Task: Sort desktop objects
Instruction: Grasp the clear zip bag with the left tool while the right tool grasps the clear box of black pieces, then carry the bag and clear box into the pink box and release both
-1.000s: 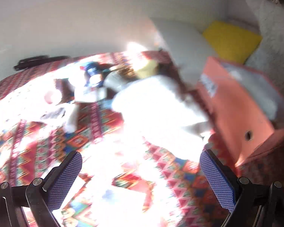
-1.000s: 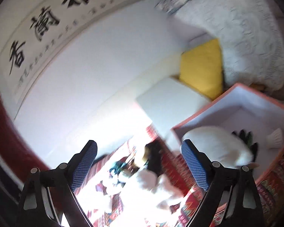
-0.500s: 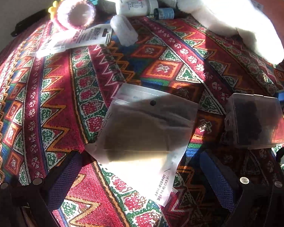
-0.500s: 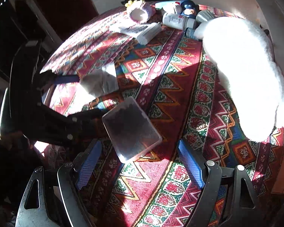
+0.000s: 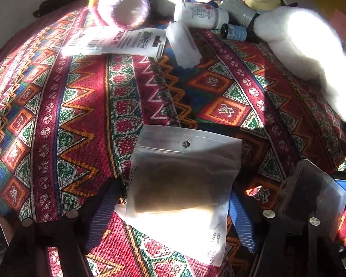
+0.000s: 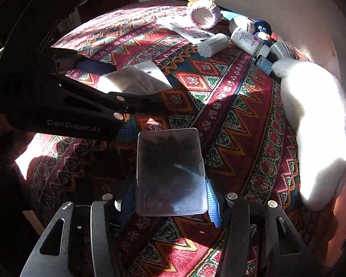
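A frosted plastic pouch (image 5: 180, 184) and a clear flat case (image 6: 170, 173) lie flat on the cloth.

Hard, low sunlight rakes across the patterned cloth (image 5: 85, 106), leaving bright patches beside deep shadow. In the left wrist view the white plush (image 5: 311, 53) at upper right is blown out to pure glare, its texture lost; the pouch (image 5: 182, 184) at lower centre is half shaded, lit along its lower edge. In the right wrist view the left third of the frame is nearly black, and the left gripper (image 6: 136, 85) there reads as a silhouette that throws a shadow over the cloth. The clear box (image 6: 170, 170) carries dull reflections. Both views are sharp at centre, with strong fisheye bending and dark corners at the edges.
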### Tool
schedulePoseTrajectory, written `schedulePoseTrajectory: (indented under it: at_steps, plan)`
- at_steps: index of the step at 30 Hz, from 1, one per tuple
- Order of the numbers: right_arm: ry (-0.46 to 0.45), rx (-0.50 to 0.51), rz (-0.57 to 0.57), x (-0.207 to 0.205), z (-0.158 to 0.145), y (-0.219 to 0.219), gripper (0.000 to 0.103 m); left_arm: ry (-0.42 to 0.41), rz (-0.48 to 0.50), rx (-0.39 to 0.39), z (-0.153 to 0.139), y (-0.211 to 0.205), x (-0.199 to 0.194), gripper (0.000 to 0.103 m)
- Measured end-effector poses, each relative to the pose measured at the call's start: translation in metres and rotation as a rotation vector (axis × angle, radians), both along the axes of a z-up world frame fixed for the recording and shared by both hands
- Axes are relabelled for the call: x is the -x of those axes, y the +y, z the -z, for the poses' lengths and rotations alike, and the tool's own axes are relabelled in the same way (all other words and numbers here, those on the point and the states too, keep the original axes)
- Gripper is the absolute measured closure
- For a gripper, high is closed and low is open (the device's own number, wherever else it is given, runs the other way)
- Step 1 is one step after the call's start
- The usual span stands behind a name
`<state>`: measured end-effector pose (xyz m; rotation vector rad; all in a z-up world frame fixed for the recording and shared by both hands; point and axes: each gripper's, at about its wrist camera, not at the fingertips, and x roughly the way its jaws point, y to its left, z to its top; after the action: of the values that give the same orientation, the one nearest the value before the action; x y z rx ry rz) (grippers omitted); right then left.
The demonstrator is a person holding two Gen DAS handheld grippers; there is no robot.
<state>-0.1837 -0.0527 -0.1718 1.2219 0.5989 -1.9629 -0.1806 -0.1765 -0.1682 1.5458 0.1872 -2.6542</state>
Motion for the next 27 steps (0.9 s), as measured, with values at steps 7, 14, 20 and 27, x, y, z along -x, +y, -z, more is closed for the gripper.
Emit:
schedulePoseTrajectory:
  at_steps: [7, 14, 20, 27]
  plan:
    - [0.029, 0.091, 0.113, 0.010, -0.020, 0.012, 0.048, 0.083, -0.084, 0.001, -0.029, -0.009, -0.024, 0.053]
    - [0.142, 0.291, 0.296, 0.008, -0.096, 0.046, 0.048, 0.232, -0.122, -0.030, -0.077, 0.000, -0.046, 0.053]
    - [0.329, 0.504, 0.461, -0.016, -0.199, 0.099, 0.048, 0.388, -0.091, -0.067, -0.139, 0.038, -0.068, 0.053]
    - [0.598, 0.712, 0.624, -0.060, -0.304, 0.170, 0.048, 0.574, 0.032, -0.092, -0.222, 0.102, -0.074, 0.053]
